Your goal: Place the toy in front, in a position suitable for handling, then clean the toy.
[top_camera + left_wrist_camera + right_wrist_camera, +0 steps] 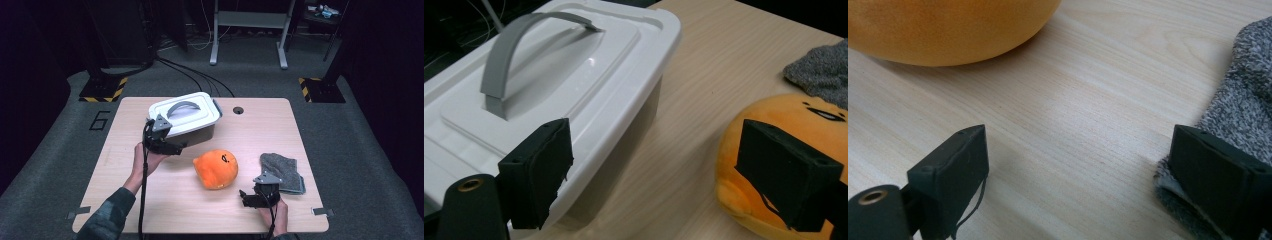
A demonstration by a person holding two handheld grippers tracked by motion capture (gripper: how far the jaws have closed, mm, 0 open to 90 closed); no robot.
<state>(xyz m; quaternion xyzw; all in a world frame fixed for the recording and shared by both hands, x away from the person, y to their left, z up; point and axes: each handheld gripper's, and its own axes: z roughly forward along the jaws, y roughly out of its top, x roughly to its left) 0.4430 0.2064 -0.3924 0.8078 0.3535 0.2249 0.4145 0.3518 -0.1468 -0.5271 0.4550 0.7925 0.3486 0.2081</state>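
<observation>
High view, left tongs [176,148] released by white box [186,117], front wall partly hidden, right tongs [246,198] released, orange plush [216,169] btwn.

the room is dark, its walls lost in black at the left, right and far sides. the floor [60,150] is grey carpet, lit mainly around the table. a light wooden table [260,130] with rounded corners stands at the middle, and a small round hole [238,110] sits near its far edge. beyond that far edge a grey metal frame [248,25] rests on two long feet. black cables [195,75] run across the carpet from the far left toward the table. two yellow-and-black striped plates [103,90] lie on the floor off the table's far corners. a number six [99,120] is marked on the carpet off the left edge.
</observation>
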